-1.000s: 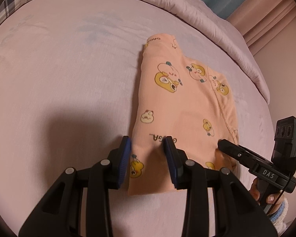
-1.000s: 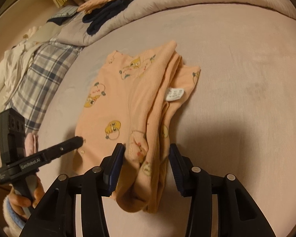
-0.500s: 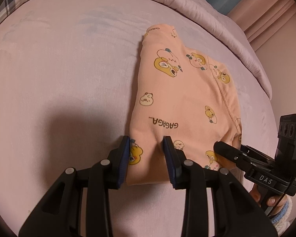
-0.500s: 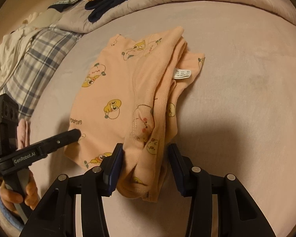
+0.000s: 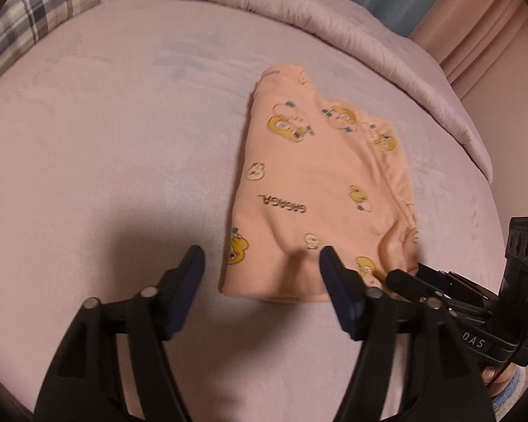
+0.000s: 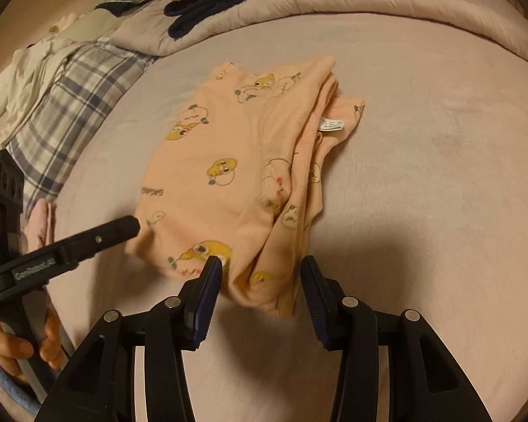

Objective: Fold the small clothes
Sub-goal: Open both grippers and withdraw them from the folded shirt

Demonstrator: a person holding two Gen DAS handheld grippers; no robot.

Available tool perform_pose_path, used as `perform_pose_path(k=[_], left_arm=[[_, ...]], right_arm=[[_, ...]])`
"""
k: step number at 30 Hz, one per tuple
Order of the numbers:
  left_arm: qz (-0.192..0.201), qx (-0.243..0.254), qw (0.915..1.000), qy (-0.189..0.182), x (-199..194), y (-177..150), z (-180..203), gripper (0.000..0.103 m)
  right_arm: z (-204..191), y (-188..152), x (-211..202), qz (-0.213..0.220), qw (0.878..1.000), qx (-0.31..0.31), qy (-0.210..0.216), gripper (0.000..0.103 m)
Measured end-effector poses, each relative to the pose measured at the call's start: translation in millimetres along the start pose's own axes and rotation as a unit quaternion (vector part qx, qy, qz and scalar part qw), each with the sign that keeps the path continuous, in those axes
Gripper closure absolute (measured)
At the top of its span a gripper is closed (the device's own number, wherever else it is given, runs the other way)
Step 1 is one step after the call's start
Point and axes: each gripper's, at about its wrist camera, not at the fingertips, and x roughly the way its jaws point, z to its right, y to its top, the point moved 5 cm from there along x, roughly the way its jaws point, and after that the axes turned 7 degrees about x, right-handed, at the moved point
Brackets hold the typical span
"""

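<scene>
A peach child's garment (image 5: 316, 183) printed with yellow cartoon animals lies folded on the pink bed sheet (image 5: 105, 140). My left gripper (image 5: 260, 263) hovers just short of its near left corner. Its jaws are opening wide and the pads touch no cloth. My right gripper (image 6: 260, 270) is shut on the bunched near edge of the garment (image 6: 236, 161), which rises in a ridge between the pads. A white label (image 6: 331, 125) shows at the far right fold. The right gripper's fingers (image 5: 404, 277) also appear in the left wrist view, at the garment's right corner.
A rolled quilt (image 6: 369, 3) runs along the far side with dark and peach clothes (image 6: 207, 7) heaped on it. A plaid cloth (image 6: 70, 105) and white clothes (image 6: 24, 81) lie at the left. Curtains (image 5: 475, 28) hang beyond the bed. A hand (image 6: 21, 348) grips the left tool.
My left gripper's jaws have spread apart and let go of the garment's near corner, drawing back a little. The right gripper keeps its hold on the bunched edge.
</scene>
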Motion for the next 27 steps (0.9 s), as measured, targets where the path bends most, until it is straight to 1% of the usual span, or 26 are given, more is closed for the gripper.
perform_pose_path(k=[3,5,6,7,8,10,15,17,18,21,23,25,27], left_arm=[[0.009,0.009,0.9999,0.002,-9.4,0.2,6.4,0.031],[0.017,0.015,0.9997,0.004,-16.1,1.4,10.1,0.023],[0.020,0.017,0.9996,0.007,-18.5,2.2,10.8,0.022],[0.023,0.019,0.9995,0.009,-21.5,2.1,13.0,0.022],[0.026,0.022,0.9994,0.012,-24.1,2.6,14.3,0.020],[0.034,0.026,0.9989,0.019,-30.5,2.7,17.8,0.016],[0.048,0.031,0.9979,0.032,-44.0,2.5,23.8,0.008],[0.050,0.032,0.9977,0.034,-48.4,0.8,25.3,0.002],[0.051,0.033,0.9976,0.034,-50.9,0.6,25.9,0.002],[0.055,0.024,0.9974,0.039,-56.9,-0.7,25.6,0.001],[0.056,0.018,0.9973,0.044,-59.7,-0.2,23.8,0.001],[0.056,0.018,0.9969,0.052,-62.3,-0.2,24.2,0.001],[0.060,0.022,0.9964,0.056,-66.4,-0.4,26.8,0.001]], right_arm=[[-2.6,-1.9,-5.6,0.006,1.000,-0.009,-0.003,0.051],[-5.3,-2.6,-9.9,0.011,1.000,-0.016,-0.004,0.050],[-6.5,-2.9,-12.1,0.014,1.000,-0.020,-0.006,0.049],[-8.0,-3.3,-14.9,0.019,1.000,-0.024,-0.008,0.046],[-9.3,-3.2,-17.5,0.023,0.999,-0.029,-0.011,0.040],[-12.1,-2.3,-22.7,0.035,0.999,-0.037,-0.018,0.034],[-15.4,-1.3,-30.9,0.052,0.997,-0.046,-0.023,0.030],[-16.3,-2.1,-32.6,0.055,0.997,-0.046,-0.025,0.029],[-17.0,-2.6,-33.6,0.057,0.997,-0.047,-0.026,0.029],[-18.4,-2.8,-39.0,0.068,0.996,-0.048,-0.036,0.023],[-18.9,-3.5,-43.6,0.075,0.995,-0.047,-0.039,0.015],[-19.2,-3.4,-48.7,0.083,0.995,-0.047,-0.037,0.009],[-20.7,-3.3,-53.3,0.092,0.994,-0.049,-0.037,0.008]])
